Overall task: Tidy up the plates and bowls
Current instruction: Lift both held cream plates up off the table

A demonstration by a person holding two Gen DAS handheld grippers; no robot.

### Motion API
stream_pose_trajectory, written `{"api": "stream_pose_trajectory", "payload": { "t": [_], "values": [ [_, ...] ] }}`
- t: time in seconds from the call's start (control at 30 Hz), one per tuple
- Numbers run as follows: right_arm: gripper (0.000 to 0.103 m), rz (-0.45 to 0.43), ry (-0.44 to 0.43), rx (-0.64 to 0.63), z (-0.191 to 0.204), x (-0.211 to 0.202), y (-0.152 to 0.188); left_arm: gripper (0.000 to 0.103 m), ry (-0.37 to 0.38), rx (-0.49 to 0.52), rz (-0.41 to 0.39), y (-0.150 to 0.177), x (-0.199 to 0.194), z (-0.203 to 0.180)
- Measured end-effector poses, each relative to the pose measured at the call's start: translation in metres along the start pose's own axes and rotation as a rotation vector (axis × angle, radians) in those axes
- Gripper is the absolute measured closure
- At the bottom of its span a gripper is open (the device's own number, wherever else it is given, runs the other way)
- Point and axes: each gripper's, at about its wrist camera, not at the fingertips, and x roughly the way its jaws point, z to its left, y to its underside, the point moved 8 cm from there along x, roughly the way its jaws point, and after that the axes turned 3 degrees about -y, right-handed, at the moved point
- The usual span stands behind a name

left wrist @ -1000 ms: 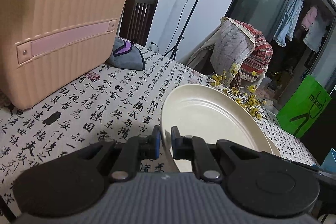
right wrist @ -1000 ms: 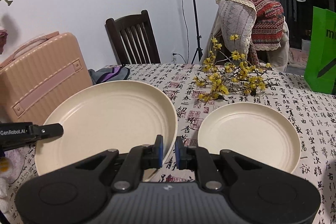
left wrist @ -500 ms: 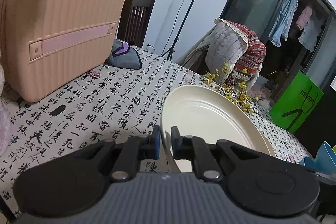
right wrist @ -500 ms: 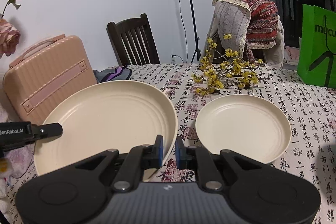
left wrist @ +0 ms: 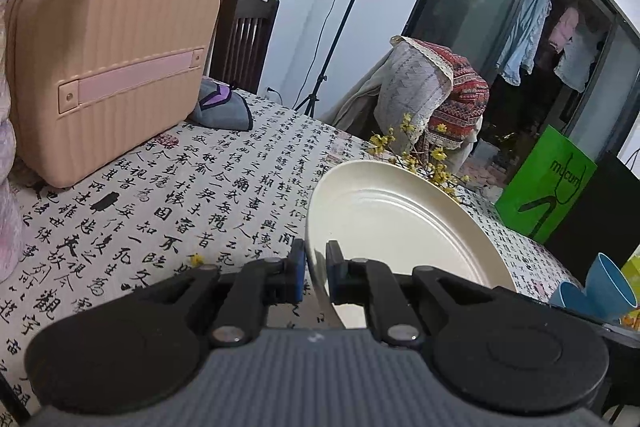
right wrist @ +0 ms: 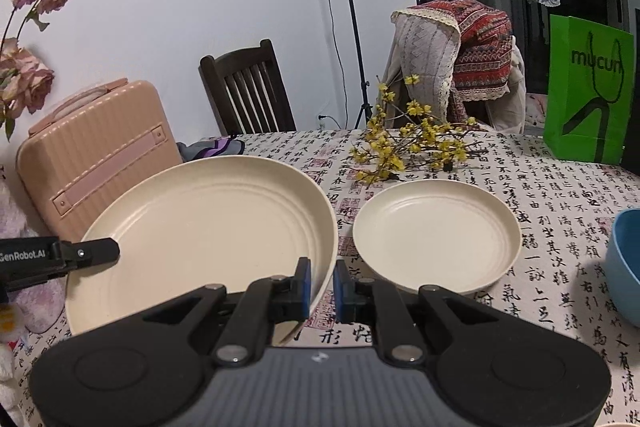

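- Behind the surface [right wrist: 560, 227], which wears a cloth printed with black calligraphy, stand a white wall, a dark wooden chair [right wrist: 248, 87] and a lamp on a stand [right wrist: 348, 7]
- Both sets of tongs grip the large cream plate [right wrist: 208, 227] at once: the left tongs [left wrist: 316, 273] are clamped on its rim at one side, the right tongs [right wrist: 320, 285] on the rim at the opposite side
- In the right wrist view the left tongs show as a black tip meeting the plate's far edge, and the plate looks to be carried clear of the cloth, tilted a little
- A small cream plate [right wrist: 436, 235] lies flat on the cloth just beside the large one, with a spray of yellow flowers [right wrist: 408, 143] behind it
- A blue bowl [right wrist: 626, 263] sits at the right edge; a pink case [right wrist: 100, 163] and a green bag [right wrist: 588, 87] stand further off
- My guess is that the large plate is stiff, light and smooth, so it could slip or pivot between narrow pads; holding it at two opposite points on the raised rim suits it
- The likely next move is stacking the plates, which would want a level, gentle set-down
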Motion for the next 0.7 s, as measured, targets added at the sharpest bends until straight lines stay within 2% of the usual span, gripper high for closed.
{"api": "stream_pose_trajectory", "payload": {
  "t": [0.7],
  "values": [
    [0.092,-0.040,0.003,0.006,-0.004,-0.049,0.018,0.092,0.007,0.026,-0.027,0.018,-0.043,-0.017]
  ]
}}
